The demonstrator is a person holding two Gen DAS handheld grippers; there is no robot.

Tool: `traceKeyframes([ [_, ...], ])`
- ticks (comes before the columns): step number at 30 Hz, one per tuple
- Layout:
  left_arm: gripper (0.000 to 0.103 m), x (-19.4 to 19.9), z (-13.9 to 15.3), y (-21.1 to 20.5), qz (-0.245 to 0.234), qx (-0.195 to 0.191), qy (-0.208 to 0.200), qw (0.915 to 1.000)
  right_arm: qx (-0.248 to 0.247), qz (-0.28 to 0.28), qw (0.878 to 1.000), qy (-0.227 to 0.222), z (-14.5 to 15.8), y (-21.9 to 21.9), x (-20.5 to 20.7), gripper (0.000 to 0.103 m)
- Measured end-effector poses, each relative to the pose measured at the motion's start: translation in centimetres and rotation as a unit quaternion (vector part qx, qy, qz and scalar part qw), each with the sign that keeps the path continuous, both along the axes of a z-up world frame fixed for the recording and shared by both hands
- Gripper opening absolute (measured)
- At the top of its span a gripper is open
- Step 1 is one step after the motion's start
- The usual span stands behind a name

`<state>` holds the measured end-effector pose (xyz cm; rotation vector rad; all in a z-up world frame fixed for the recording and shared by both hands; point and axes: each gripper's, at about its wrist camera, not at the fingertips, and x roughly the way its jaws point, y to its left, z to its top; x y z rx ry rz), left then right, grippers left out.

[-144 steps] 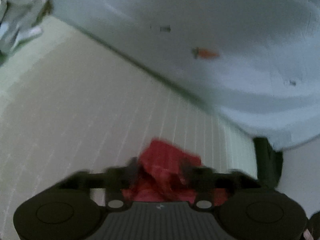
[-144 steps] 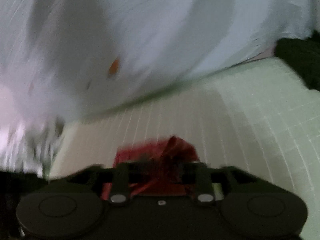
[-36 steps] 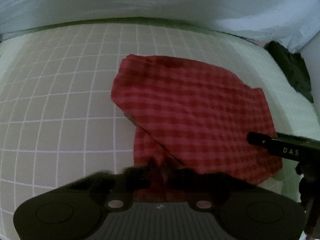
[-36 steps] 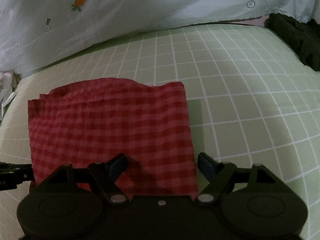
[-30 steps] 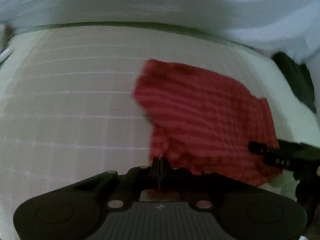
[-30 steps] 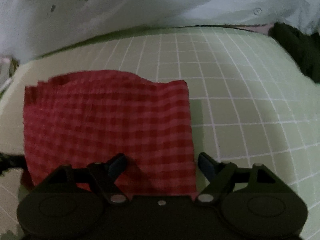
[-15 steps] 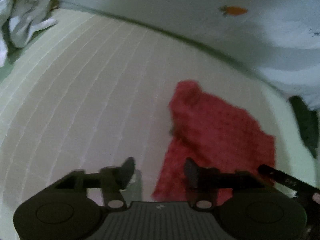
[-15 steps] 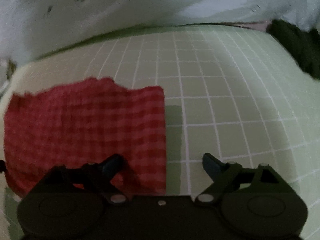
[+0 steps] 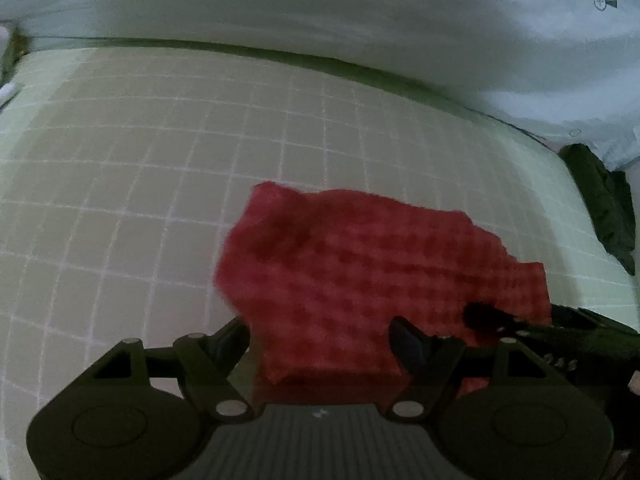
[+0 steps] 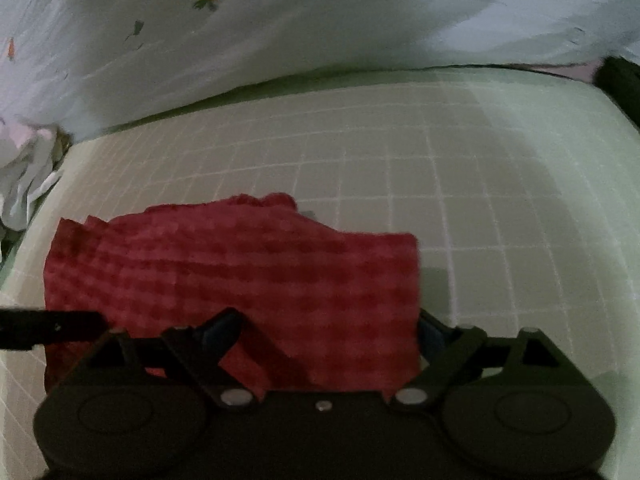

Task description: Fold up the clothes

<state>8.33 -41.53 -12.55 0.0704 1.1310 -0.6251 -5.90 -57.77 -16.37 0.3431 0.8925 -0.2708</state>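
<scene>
A red checked cloth [image 9: 372,264] lies folded on the green grid mat [image 9: 160,184]. It also shows in the right wrist view [image 10: 240,272]. My left gripper [image 9: 320,332] is open, its fingers either side of the cloth's near left edge. My right gripper [image 10: 324,328] is open over the cloth's near right edge. The right gripper's finger [image 9: 492,316] shows at the right of the left wrist view, resting on the cloth. The left gripper's finger [image 10: 52,324] shows at the left of the right wrist view.
A pale sheet with a carrot print [image 9: 400,8] rises behind the mat. A dark garment [image 9: 604,208] lies at the mat's right edge. Crumpled white clothes [image 10: 24,176] lie off the mat's left edge.
My left gripper let go of the cloth's corner and opened, then swung back over the near left edge. The cloth now lies folded. My right gripper stayed open and shifted left.
</scene>
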Motion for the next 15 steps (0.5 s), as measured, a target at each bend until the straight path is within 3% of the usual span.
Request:
traceKeyframes([
  [5, 0.074, 0.6, -0.8, -1.3, -0.011, -0.016, 0.013, 0.9997, -0.018, 0.027, 0.999, 0.012, -0.2, 1.2, 1.7, 0.091],
  [6, 0.071, 0.7, -1.0, -1.4, -0.009, -0.018, 0.014, 0.9997, -0.021, 0.032, 0.999, 0.015, -0.2, 1.4, 2.0, 0.088],
  [7, 0.06, 0.6, -1.1, -1.5, -0.009, -0.019, 0.015, 0.9997, -0.021, 0.04, 0.999, 0.013, -0.2, 1.7, 2.1, 0.085],
  [9, 0.036, 0.1, -1.1, -1.5, -0.015, -0.034, 0.018, 0.9991, -0.022, 0.063, 0.998, 0.009, 0.1, 2.3, 2.0, 0.058],
  [10, 0.014, -0.1, -1.1, -1.6, -0.022, -0.044, 0.029, 0.9983, -0.024, 0.076, 0.997, 0.009, 0.3, 2.6, 1.9, 0.048],
  [11, 0.012, -0.4, -1.1, -1.3, -0.023, -0.057, 0.046, 0.9971, -0.018, 0.087, 0.996, 0.007, 0.5, 2.9, 1.7, 0.022],
  [12, 0.012, -0.9, -0.8, -1.2, -0.027, -0.062, 0.047, 0.9966, -0.01, 0.098, 0.995, 0.003, 0.8, 3.2, 1.4, 0.008],
  [15, 0.009, -2.5, 0.5, -0.8, -0.058, -0.07, 0.038, 0.9952, -0.012, 0.1, 0.995, -0.02, 2.2, 4.5, -0.5, 0.007],
])
